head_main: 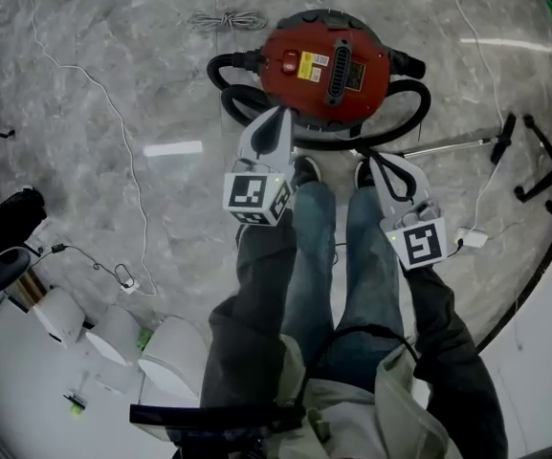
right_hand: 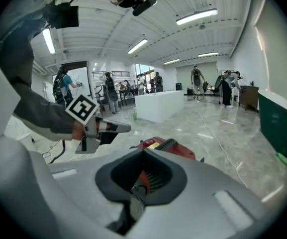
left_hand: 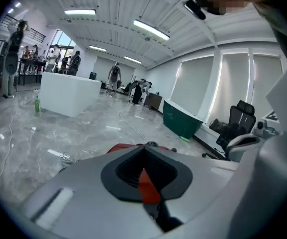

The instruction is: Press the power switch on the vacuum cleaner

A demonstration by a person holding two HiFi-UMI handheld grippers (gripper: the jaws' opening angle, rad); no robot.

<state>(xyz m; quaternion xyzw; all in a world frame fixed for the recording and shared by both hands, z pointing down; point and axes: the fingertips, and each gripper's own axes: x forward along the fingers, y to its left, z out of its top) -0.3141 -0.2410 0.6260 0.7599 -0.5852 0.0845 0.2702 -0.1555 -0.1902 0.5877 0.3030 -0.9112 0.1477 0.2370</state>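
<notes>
Here's the red vacuum cleaner (head_main: 323, 65) on the marble floor (head_main: 113, 84). Our left gripper (head_main: 279, 115), jaws pressed together and empty, hovers at its near edge. Our right gripper (head_main: 369, 157), likewise closed on nothing, hangs just beside its black hose (head_main: 425, 108).

We counted one red vacuum cleaner (head_main: 323, 65), one coiled cable (head_main: 228, 19) and one metal wand (head_main: 448, 146). There were two grippers, the left gripper (head_main: 277, 115) and the right gripper (head_main: 376, 161), and we made out three white cylinders (head_main: 60, 314).
</notes>
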